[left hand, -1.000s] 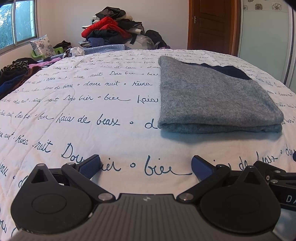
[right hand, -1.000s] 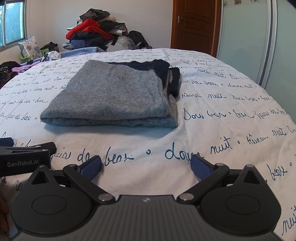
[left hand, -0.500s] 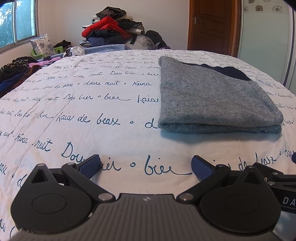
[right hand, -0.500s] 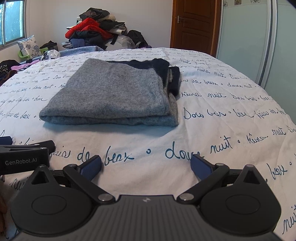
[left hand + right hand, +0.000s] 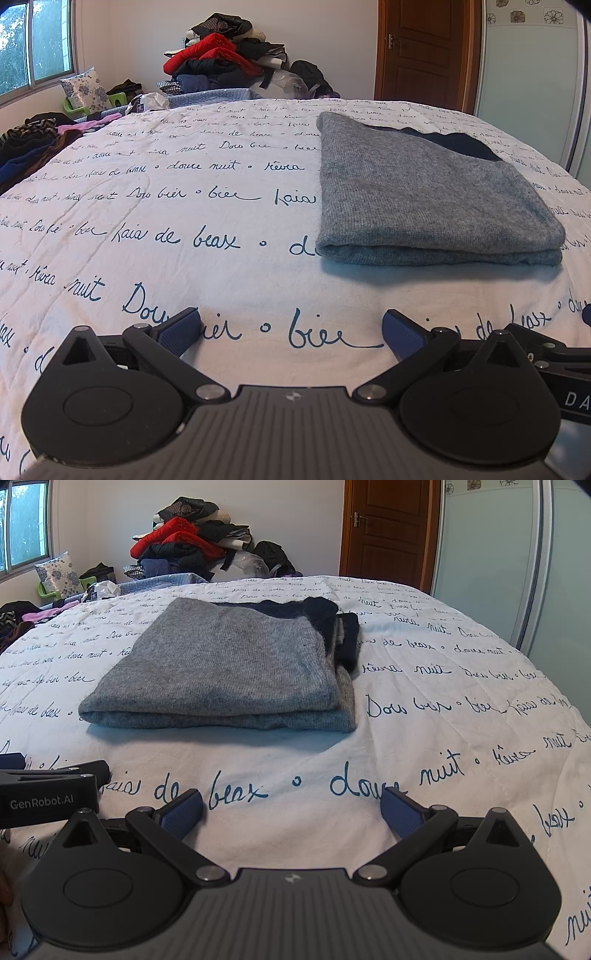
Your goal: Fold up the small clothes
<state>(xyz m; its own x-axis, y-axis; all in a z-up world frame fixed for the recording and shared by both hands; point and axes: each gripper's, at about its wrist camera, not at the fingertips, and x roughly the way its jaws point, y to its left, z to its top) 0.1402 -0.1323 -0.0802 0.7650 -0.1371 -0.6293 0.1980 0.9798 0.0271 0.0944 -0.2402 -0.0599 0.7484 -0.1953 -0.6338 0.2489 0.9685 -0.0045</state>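
Observation:
A folded grey knit garment [image 5: 424,199] with a dark navy part at its far edge lies flat on the white bedspread with blue script [image 5: 184,206]; it also shows in the right wrist view [image 5: 229,668]. My left gripper [image 5: 291,332] is open and empty, low over the bedspread, short of the garment and to its left. My right gripper [image 5: 291,810] is open and empty, low over the bedspread in front of the garment. The left gripper's body [image 5: 48,794] shows at the left edge of the right wrist view.
A heap of unfolded clothes [image 5: 225,62] is piled at the far end of the bed. More clothes [image 5: 33,144] lie along the bed's left side under a window. A wooden door [image 5: 424,51] and a sliding wardrobe panel [image 5: 532,81] stand at the right.
Both grippers have held almost still; the view shifted only slightly. The garment has not moved.

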